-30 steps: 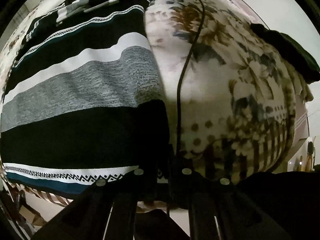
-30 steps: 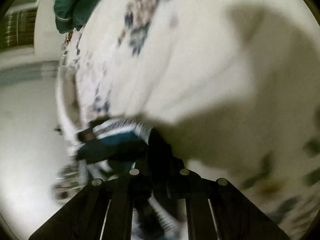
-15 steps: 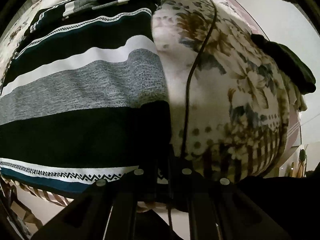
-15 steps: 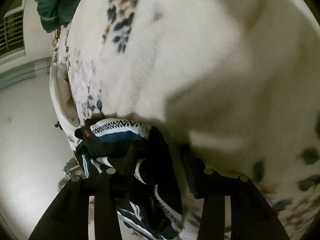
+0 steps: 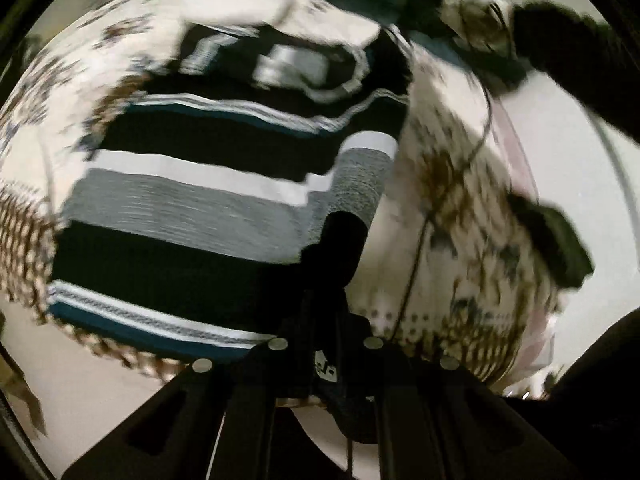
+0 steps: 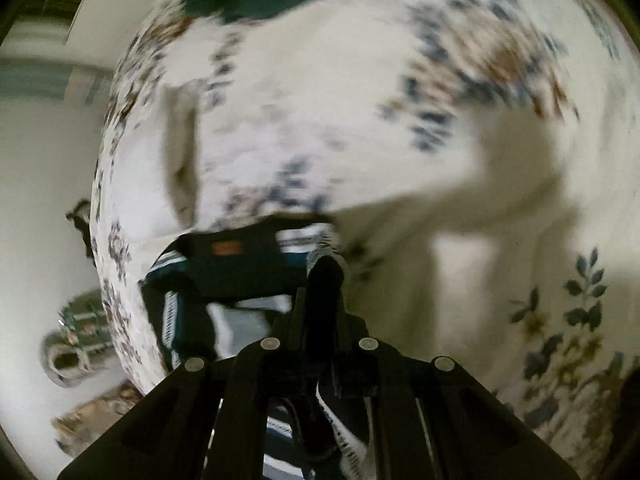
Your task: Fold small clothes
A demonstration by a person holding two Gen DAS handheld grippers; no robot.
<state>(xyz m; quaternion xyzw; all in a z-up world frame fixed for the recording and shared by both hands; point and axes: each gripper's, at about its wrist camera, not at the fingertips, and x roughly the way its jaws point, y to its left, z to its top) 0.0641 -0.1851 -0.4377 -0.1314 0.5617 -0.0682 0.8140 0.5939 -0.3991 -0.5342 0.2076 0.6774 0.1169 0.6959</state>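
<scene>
- Two grippers in our hands, both angled steeply down at a bed covered by a floral bedspread [image 5: 472, 216]; both views are motion-blurred.
- Left wrist view, far left: we see the bedspread's patterned border, with pale floor below it.
- Centre-left: the striped garment [image 5: 192, 208] lies spread on the bedspread, with bands of black, white, grey and teal plus a zigzag trim along its near hem.
- Centre: the left gripper [image 5: 340, 240] has its jaws pressed together, pinching a black fold at the garment's right edge; that fold is lifted off the bed.
- Right of it: a thin dark cable [image 5: 416, 248] runs across the bedspread; a dark folded cloth [image 5: 556, 240] lies near the bed's right edge.
- Right wrist view, lower left: the striped garment [image 6: 240, 268] sits bunched at the bed edge, an orange tag showing on it.
- Centre: the right gripper [image 6: 326, 268] has jaws closed, pinching a grey-and-black fold of the garment.
- Right: bare bedspread [image 6: 520, 200] with shadows over it.
</scene>
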